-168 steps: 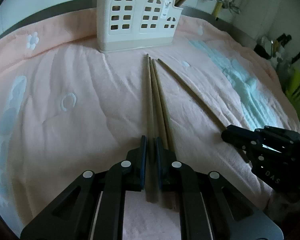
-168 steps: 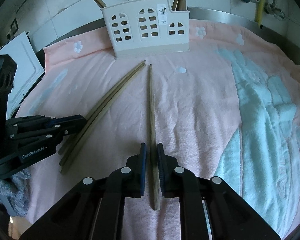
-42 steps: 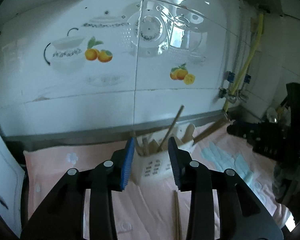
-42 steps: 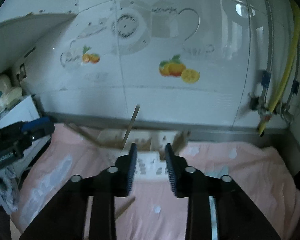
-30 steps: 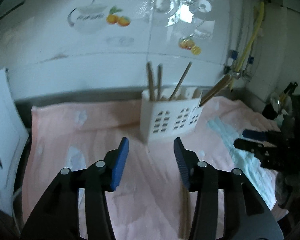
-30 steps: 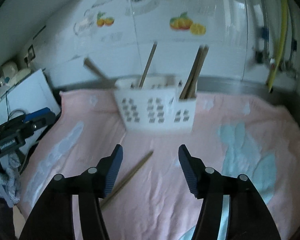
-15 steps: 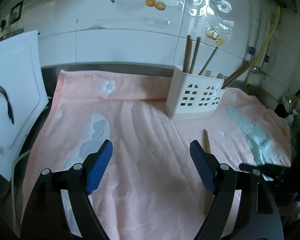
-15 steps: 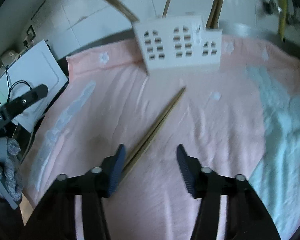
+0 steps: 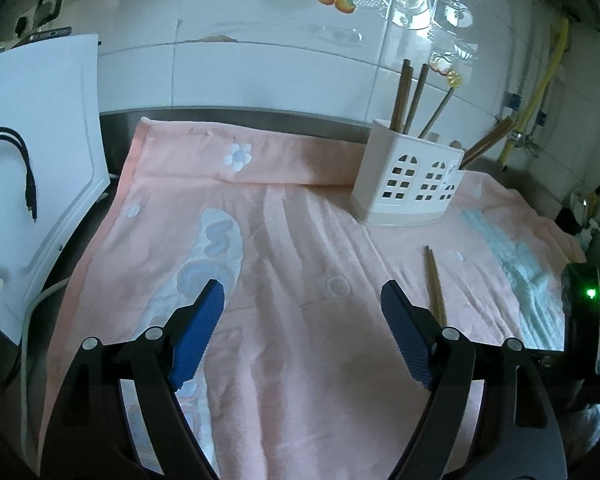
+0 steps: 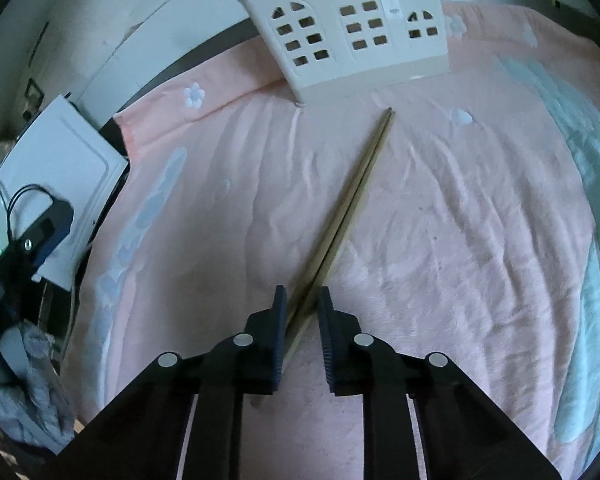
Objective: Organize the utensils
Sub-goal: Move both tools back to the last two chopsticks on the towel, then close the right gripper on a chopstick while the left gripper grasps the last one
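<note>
Since a second ago both tools have dropped toward the towel. Right hand-held gripper (image 10: 302, 296) is closing its jaws around the near end of the chopsticks (image 10: 348, 200); whether the pads touch yet I cannot tell. Those two sticks run ahead to the white holder (image 10: 352, 32). Left hand-held gripper (image 9: 300, 292) stands spread and empty over the pink towel (image 9: 284, 240), chopsticks just right of it.

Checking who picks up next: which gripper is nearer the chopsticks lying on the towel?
Right. The right gripper straddles the chopsticks, closing around them. The left gripper hangs open to their left, clear of them.
</note>
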The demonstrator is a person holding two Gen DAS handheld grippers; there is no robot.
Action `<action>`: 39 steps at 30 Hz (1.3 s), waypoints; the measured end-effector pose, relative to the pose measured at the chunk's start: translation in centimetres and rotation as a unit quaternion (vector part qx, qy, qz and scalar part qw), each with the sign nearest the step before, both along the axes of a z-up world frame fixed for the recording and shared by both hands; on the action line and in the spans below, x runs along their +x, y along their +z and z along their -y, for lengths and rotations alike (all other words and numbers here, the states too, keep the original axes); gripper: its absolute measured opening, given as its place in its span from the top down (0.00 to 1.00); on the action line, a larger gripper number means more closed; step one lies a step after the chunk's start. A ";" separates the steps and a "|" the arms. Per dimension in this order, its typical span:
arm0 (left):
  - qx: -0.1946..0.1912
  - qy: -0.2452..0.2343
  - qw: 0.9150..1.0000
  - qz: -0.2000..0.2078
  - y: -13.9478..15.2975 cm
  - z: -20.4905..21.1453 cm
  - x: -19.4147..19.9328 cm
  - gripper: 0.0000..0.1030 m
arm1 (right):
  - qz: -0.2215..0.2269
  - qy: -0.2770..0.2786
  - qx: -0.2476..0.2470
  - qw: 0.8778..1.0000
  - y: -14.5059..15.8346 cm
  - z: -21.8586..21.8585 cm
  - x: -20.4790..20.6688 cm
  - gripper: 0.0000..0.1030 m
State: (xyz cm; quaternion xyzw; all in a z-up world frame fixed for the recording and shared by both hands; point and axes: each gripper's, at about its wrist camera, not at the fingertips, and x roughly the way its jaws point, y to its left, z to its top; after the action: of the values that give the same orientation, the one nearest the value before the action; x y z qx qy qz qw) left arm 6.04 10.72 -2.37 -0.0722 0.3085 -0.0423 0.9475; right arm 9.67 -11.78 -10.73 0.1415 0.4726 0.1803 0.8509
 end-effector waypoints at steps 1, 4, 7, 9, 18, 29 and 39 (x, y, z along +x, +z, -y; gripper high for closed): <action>-0.002 0.001 1.000 -0.001 -0.1 -0.1 0.0 0.22 | -0.003 -0.005 0.003 1.000 -0.1 0.0 0.0 0.86; -0.008 0.002 1.000 -0.001 -0.3 -0.4 0.0 0.22 | -0.016 -0.019 0.016 1.000 -0.3 0.2 0.2 0.86; -0.012 0.001 1.000 -0.002 -0.6 -0.5 0.0 0.22 | -0.016 -0.029 0.015 0.999 -0.3 0.1 0.2 0.89; -0.013 -0.001 1.000 -0.003 -0.7 -0.4 0.0 0.22 | -0.017 -0.034 0.021 0.999 -0.2 0.3 0.2 0.91; -0.016 -0.024 0.999 -0.015 -1.5 1.5 -0.3 0.23 | 0.012 -0.042 -0.018 0.999 0.7 2.4 -0.6 0.95; -0.015 -0.097 0.994 -0.054 -4.1 7.6 -0.3 0.32 | 0.053 -0.025 -0.068 0.996 0.4 5.2 -2.4 0.89; -0.011 -0.135 0.988 -0.076 -5.3 10.1 0.0 0.47 | 0.061 -0.006 -0.077 0.995 -0.3 3.9 -3.3 0.86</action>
State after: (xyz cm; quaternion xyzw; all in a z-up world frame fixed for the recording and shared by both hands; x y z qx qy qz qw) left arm 5.99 0.60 -7.70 -0.0429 0.3863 -0.1674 0.9060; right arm 6.40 -15.69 -11.04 0.0672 0.4313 0.1465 0.8877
